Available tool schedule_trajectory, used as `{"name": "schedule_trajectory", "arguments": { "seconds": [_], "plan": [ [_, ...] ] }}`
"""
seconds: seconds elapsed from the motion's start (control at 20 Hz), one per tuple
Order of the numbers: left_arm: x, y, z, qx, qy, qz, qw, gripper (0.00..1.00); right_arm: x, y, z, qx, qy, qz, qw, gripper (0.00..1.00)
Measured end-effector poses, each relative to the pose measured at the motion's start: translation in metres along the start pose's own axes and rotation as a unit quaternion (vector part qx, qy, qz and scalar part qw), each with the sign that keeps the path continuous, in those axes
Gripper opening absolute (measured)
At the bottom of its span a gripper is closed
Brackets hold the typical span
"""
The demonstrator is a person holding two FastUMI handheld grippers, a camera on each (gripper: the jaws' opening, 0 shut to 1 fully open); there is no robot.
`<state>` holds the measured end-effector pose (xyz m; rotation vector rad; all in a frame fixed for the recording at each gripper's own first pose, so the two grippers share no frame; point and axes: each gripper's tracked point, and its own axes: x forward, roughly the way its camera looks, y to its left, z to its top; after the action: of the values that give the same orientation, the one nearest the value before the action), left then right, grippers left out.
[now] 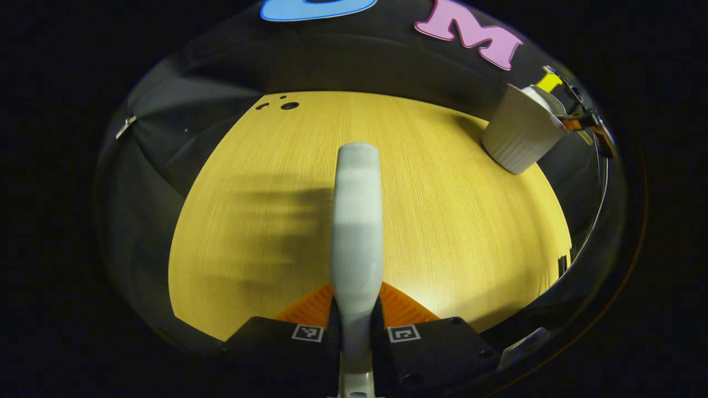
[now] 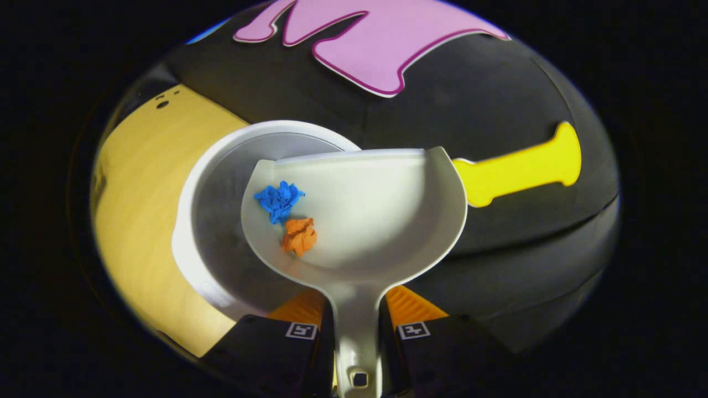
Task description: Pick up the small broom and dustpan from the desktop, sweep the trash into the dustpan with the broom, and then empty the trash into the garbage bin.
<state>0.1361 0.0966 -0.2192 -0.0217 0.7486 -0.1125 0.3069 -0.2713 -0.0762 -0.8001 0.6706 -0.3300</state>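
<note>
Above a pale wooden worktop (image 1: 442,221), the left tool (image 1: 357,326) stands clamped on a pale grey plastic broom handle (image 1: 357,221). The right tool (image 2: 357,331) grips the white plastic dustpan (image 2: 376,221), which holds blue (image 2: 278,200) and orange (image 2: 299,236) crumpled paper scraps over the round white ribbed garbage bin (image 2: 193,221) ahead of it.

One broom (image 1: 357,221), one dustpan (image 2: 365,215), one garbage bin (image 2: 221,221), two paper scraps: one blue (image 2: 278,200), one orange (image 2: 299,236)

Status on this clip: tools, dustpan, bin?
Left tool shut on broom. Right tool shut on dustpan, held over garbage bin. Blue scrap and orange scrap not yet dumped.
</note>
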Motion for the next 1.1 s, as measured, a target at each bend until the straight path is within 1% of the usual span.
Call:
{"name": "schedule_trajectory", "arguments": {
  "seconds": [0.05, 0.15, 0.2, 0.25, 0.3, 0.35, 0.45, 0.5, 0.55, 0.6, 0.65, 0.7, 0.85, 0.9, 1.0, 1.05, 1.1],
  "plan": [
    [0.0, 0.001, -0.002, -0.004, 0.001, 0.001, 1.0, 0.28, -0.003, 0.0, 0.001, -0.019, -0.007, -0.015, 1.0, 0.38],
    [0.003, 0.005, -0.004, -0.011, 0.002, 0.006, 1.0, 0.26, -0.01, 0.0, 0.003, -0.064, -0.028, -0.049, 0.996, 0.38],
    [0.004, 0.004, -0.006, -0.016, 0.003, 0.005, 1.0, 0.28, -0.006, 0.0, 0.0, -0.092, -0.039, -0.07, 0.993, 0.38],
    [0.006, 0.004, -0.006, -0.02, 0.003, 0.005, 1.0, 0.28, -0.006, 0.001, -0.001, -0.122, -0.046, -0.089, 0.987, 0.38],
    [0.006, 0.004, -0.005, -0.024, 0.002, 0.004, 1.0, 0.27, -0.005, 0.004, 0.0, -0.155, -0.058, -0.106, 0.98, 0.38],
    [0.005, 0.002, -0.005, -0.025, 0.001, 0.002, 1.0, 0.28, -0.009, 0.007, 0.002, -0.187, -0.066, -0.126, 0.972, 0.37],
    [0.005, 0.001, -0.005, -0.021, 0.001, 0.002, 1.0, 0.28, -0.017, 0.013, 0.005, -0.244, -0.087, -0.154, 0.953, 0.37],
    [0.006, 0.0, -0.005, -0.018, 0.001, 0.002, 1.0, 0.29, -0.017, 0.006, 0.006, -0.261, -0.094, -0.166, 0.946, 0.37],
    [0.006, -0.001, -0.005, -0.017, 0.001, 0.0, 1.0, 0.28, -0.016, 0.004, 0.002, -0.267, -0.1, -0.169, 0.944, 0.37],
    [0.007, -0.002, -0.004, -0.016, 0.002, -0.002, 1.0, 0.28, -0.015, 0.001, 0.0, -0.269, -0.1, -0.17, 0.943, 0.41],
    [0.008, -0.003, -0.004, -0.015, 0.003, -0.004, 1.0, 0.28, -0.016, 0.002, 0.001, -0.271, -0.096, -0.172, 0.942, 0.41],
    [0.009, -0.006, -0.005, -0.012, 0.004, -0.004, 1.0, 0.28, -0.015, 0.004, 0.003, -0.273, -0.094, -0.175, 0.941, 0.37],
    [0.009, -0.009, -0.006, -0.006, 0.005, -0.004, 1.0, 0.29, -0.016, 0.004, 0.005, -0.285, -0.097, -0.187, 0.935, 0.37],
    [0.009, -0.01, -0.006, -0.005, 0.005, -0.004, 1.0, 0.27, -0.017, 0.003, 0.007, -0.294, -0.099, -0.196, 0.93, 0.37],
    [0.009, -0.013, -0.008, -0.002, 0.008, -0.005, 1.0, 0.27, -0.022, 0.002, 0.014, -0.328, -0.109, -0.217, 0.913, 0.37],
    [0.009, -0.014, -0.009, 0.001, 0.009, -0.005, 1.0, 0.27, -0.022, 0.002, 0.017, -0.337, -0.113, -0.219, 0.909, 0.37],
    [0.009, -0.016, -0.01, 0.004, 0.012, -0.006, 1.0, 0.27, -0.019, 0.002, 0.014, -0.335, -0.112, -0.212, 0.911, 0.37]
  ]
}}
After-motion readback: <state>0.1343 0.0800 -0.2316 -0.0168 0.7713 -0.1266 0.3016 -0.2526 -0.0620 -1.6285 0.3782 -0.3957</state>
